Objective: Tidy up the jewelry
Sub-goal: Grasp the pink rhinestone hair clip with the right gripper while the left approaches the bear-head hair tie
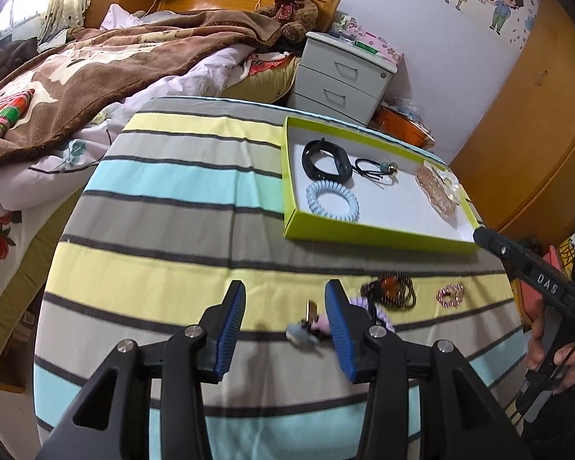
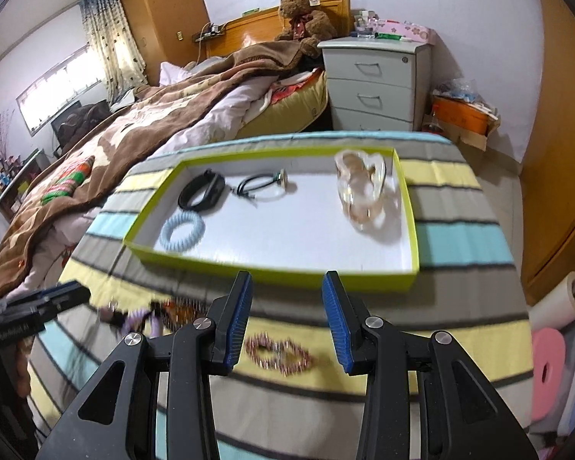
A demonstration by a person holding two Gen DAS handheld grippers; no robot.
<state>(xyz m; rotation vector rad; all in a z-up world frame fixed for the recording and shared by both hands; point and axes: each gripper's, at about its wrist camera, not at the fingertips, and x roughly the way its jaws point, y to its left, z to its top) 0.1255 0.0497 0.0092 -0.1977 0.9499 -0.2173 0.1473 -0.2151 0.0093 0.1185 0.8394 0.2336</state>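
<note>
While both grippers' fingers stand open, the left gripper [image 1: 283, 316] half hides a blurred purple hair tie [image 1: 368, 312].

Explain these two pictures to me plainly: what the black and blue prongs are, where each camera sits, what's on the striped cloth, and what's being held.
The prongs are hand-held claws, one in each of a person's hands, each carrying a camera looking along its fingers. One picture is from the left claw, the other from the right claw. Both are open and hold nothing. On the striped cloth sits a green tray holding a black band, a pale blue coil tie, a black cord tie and clear bracelets. A pink beaded bracelet and a purple coil tie lie outside.
</note>
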